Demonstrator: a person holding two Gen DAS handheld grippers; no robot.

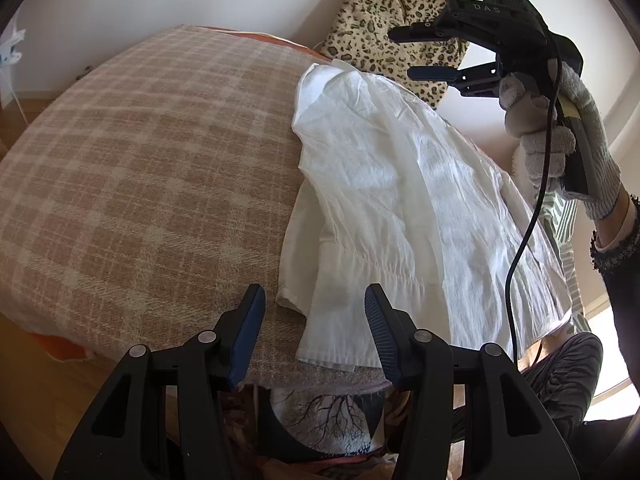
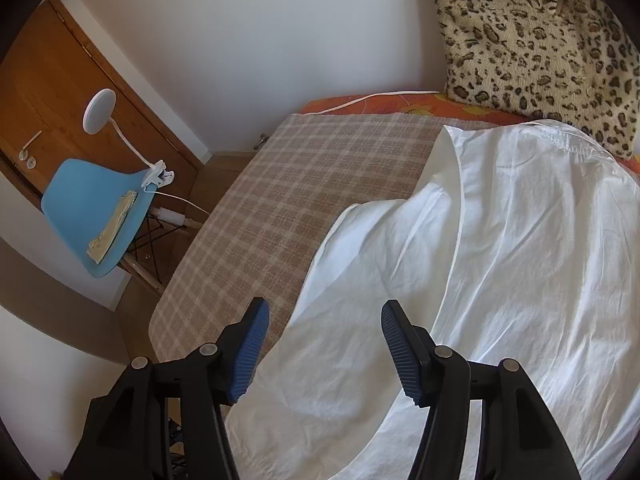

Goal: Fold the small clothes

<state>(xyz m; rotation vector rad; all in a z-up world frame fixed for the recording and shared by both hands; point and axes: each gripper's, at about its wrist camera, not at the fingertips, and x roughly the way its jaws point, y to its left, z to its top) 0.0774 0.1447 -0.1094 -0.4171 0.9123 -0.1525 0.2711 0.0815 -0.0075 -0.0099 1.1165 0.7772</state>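
Observation:
A white, wrinkled garment (image 1: pixel 400 184) lies partly folded on the right side of a bed covered by a beige plaid blanket (image 1: pixel 140 160). My left gripper (image 1: pixel 313 292) hangs open over the garment's near hem, nothing between its blue pads. A gloved hand (image 1: pixel 560 128) holds my right gripper (image 1: pixel 410 53) up above the garment's far end, jaws open and empty. In the right wrist view, the right gripper (image 2: pixel 324 306) stands open above the white garment (image 2: pixel 500 240), clear of the cloth.
A leopard-print bag (image 2: pixel 540 48) leans against the wall at the bed's head. The plaid blanket (image 2: pixel 300 184) is bare on the left. A blue chair (image 2: pixel 92 216) with a clip lamp (image 2: pixel 100 112) stands by a wooden door (image 2: pixel 48 80). A striped cloth (image 1: pixel 566 220) shows beyond the garment.

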